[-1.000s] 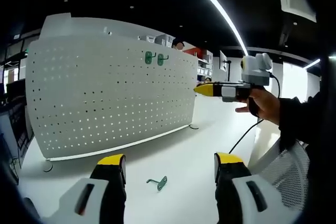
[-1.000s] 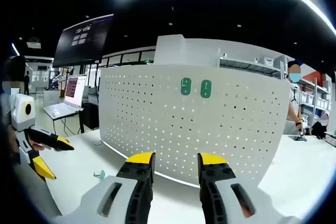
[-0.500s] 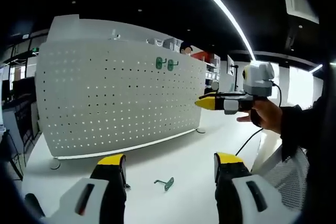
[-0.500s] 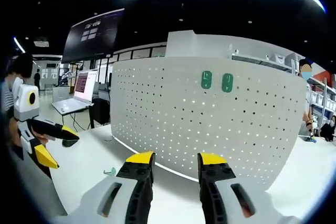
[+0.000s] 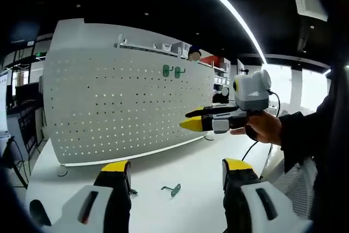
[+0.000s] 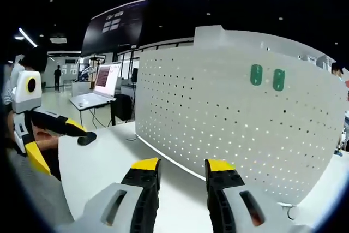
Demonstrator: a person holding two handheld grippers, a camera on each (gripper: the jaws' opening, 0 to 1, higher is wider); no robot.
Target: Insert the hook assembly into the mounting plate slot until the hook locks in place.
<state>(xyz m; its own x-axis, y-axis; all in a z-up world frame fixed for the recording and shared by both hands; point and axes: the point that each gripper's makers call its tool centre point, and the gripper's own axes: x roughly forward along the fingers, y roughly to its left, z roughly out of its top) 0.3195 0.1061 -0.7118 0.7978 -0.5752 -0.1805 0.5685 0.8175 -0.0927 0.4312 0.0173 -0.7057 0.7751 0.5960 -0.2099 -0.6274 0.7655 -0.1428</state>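
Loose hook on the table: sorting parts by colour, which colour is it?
Green, clearest in the left gripper view: hook.

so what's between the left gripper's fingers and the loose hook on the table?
Nothing: in the left gripper view the green hook lies on bare white tabletop, ahead of the open left gripper.

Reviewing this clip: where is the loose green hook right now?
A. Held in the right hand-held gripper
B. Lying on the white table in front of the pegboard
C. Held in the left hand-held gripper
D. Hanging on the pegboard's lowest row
B: in the left gripper view the loose green hook lies flat on the white table, ahead of the open left hand-held gripper and short of the pegboard.
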